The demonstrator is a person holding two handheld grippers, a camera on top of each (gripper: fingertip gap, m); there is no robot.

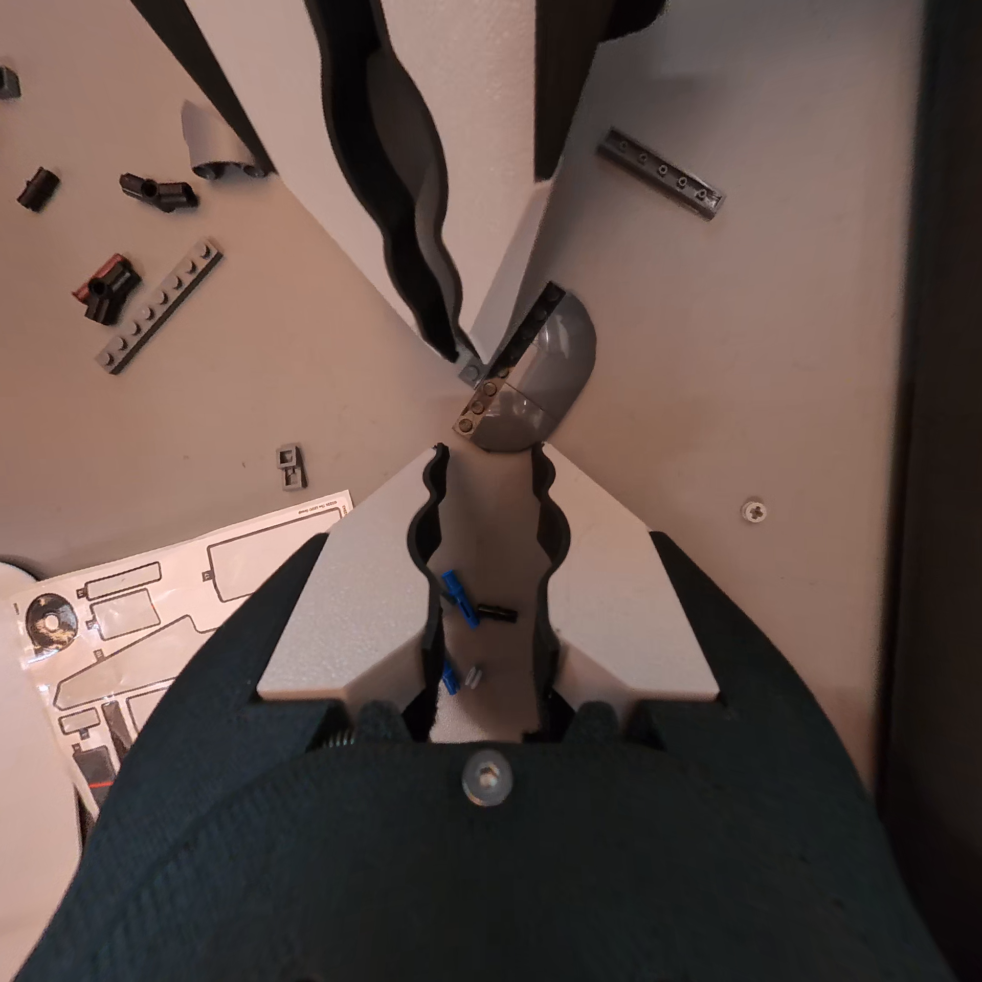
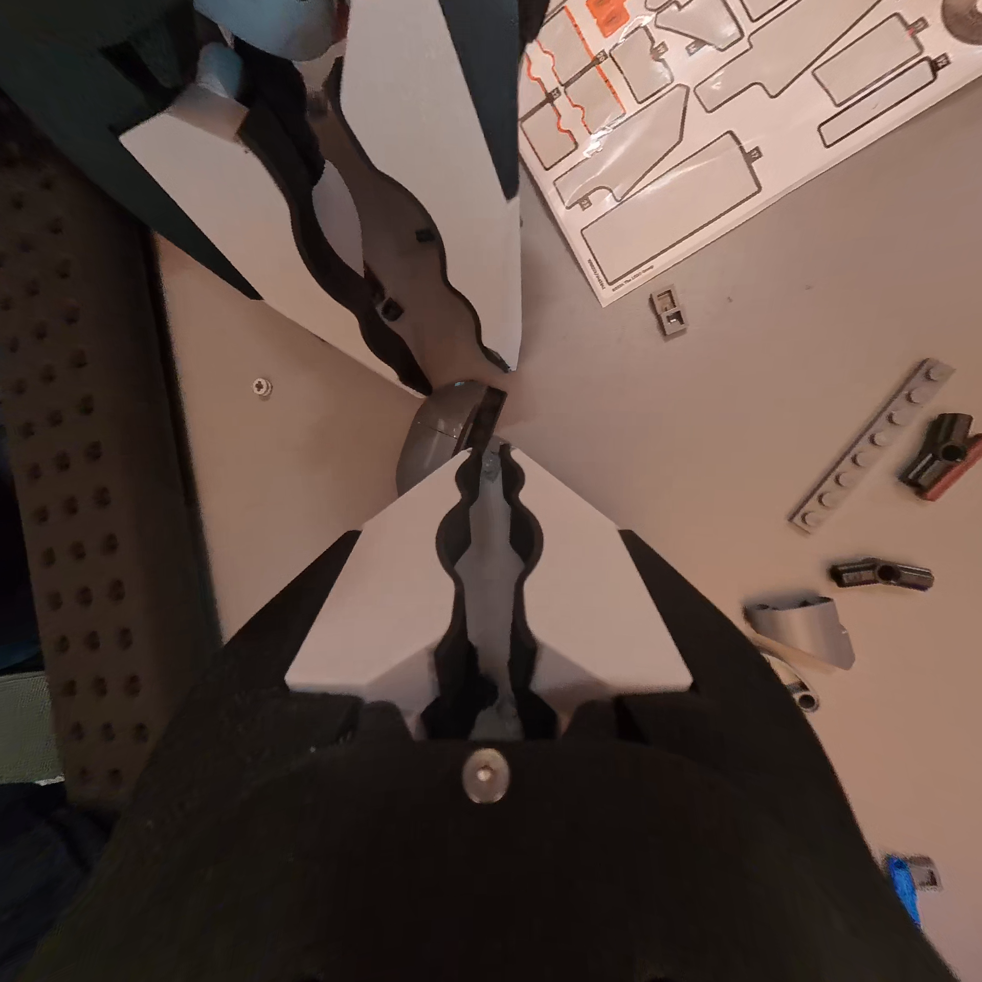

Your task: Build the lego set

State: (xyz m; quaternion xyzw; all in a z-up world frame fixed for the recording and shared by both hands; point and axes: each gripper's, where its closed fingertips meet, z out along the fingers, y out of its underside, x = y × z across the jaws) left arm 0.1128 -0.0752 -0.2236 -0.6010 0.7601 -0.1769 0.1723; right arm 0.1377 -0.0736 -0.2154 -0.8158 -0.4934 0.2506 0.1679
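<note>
The pale table (image 1: 691, 372) carries a sticker sheet (image 1: 159, 595) and scattered Lego parts. The left gripper (image 1: 489, 451) has its jaws parted, tips just beside the dark grey curved assembly (image 1: 552, 372), apparently not gripping it. The right gripper (image 2: 491, 451) has its jaws clenched on a small light grey plate (image 1: 472, 370), seemingly pressed against the assembly's black studded edge. A long grey studded plate (image 1: 159, 308) lies well apart, beside a black-and-red connector (image 1: 106, 287). Blue pins (image 1: 459, 598) lie between the left fingers.
</note>
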